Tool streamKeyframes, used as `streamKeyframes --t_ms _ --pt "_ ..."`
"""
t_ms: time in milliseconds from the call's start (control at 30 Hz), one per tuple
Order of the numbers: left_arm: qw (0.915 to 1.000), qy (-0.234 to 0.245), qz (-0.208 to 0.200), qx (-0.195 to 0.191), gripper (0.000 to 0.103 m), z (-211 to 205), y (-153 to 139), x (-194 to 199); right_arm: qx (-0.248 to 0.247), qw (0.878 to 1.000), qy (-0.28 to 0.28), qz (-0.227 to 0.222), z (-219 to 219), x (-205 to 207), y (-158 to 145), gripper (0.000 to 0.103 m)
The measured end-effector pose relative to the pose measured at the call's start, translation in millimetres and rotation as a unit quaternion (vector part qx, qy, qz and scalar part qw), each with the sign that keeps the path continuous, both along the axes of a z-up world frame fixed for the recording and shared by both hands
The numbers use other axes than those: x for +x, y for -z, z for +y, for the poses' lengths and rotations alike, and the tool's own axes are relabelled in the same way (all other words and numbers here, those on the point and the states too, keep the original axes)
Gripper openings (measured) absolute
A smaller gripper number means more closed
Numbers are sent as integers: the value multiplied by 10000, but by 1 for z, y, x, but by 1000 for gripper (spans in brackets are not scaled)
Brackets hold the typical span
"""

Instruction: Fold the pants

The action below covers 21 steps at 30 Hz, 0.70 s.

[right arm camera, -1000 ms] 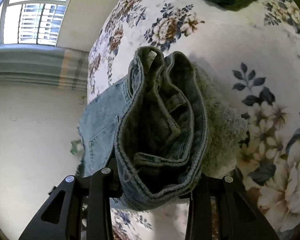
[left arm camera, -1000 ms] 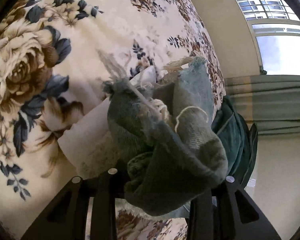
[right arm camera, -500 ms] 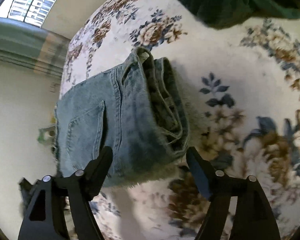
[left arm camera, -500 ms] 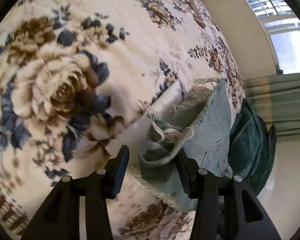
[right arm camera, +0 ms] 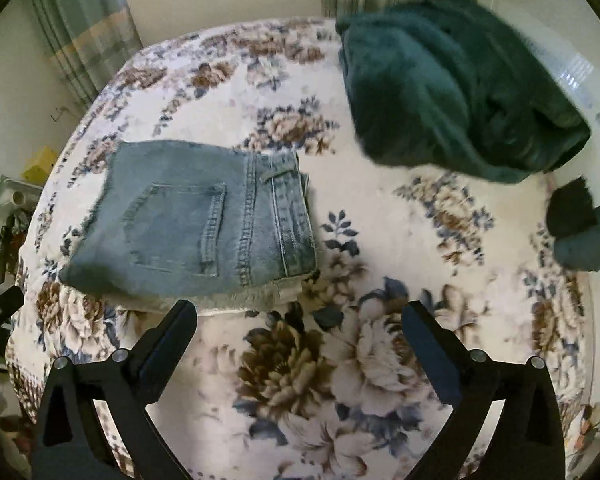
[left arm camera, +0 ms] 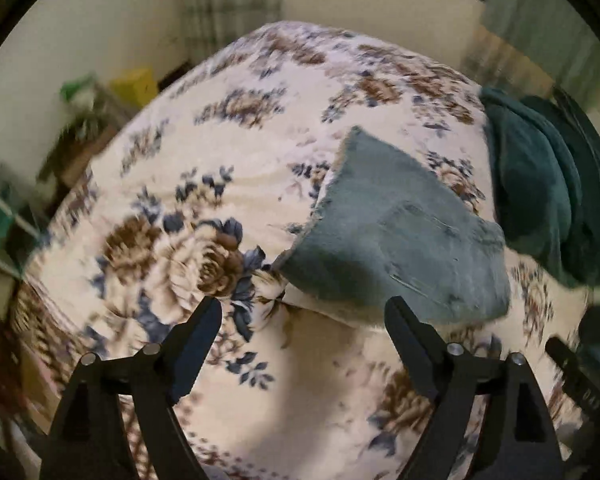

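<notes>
The folded blue denim pants (right arm camera: 204,220) lie flat on the floral bedspread (right arm camera: 300,360), back pocket up, frayed hems at the left and front edges. In the left wrist view the pants (left arm camera: 399,240) lie ahead and to the right. My left gripper (left arm camera: 303,320) is open and empty, pulled back from the pants' near corner. My right gripper (right arm camera: 300,320) is open and empty, a short way in front of the pants' front edge.
A dark green blanket (right arm camera: 451,80) is heaped at the far right of the bed, also in the left wrist view (left arm camera: 539,200). A smaller dark green item (right arm camera: 579,232) lies at the right edge. A cluttered shelf (left arm camera: 80,120) and curtains (right arm camera: 80,40) stand beyond the bed.
Both grippers were shut on the pants one second ago. They have opened, let the folded pants down on the bed, and drawn back and up from them.
</notes>
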<state>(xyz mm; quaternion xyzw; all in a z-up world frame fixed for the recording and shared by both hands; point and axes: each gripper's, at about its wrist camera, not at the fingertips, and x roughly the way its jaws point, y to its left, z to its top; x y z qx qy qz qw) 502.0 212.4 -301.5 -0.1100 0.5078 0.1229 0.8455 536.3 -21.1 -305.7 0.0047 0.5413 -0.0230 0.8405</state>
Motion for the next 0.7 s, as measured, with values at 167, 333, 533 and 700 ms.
streamKeyframes --t_ms 167,333,533,700 --pt "9990 201 -332 229 83 -20 -53 -46 -126 9993 -24 -364 -1 -56 -66 103" --pt "9964 381 -649 382 83 -36 -106 -100 -167 9974 -4 -700 -3 -121 -131 103" --pt "9920 531 -975 596 83 -52 -165 -168 -245 9932 -93 -1139 -3 -210 -207 103" --pt "9869 706 -1248 734 83 -60 -206 -215 -265 9883 -227 -1487 3 -282 -270 103"
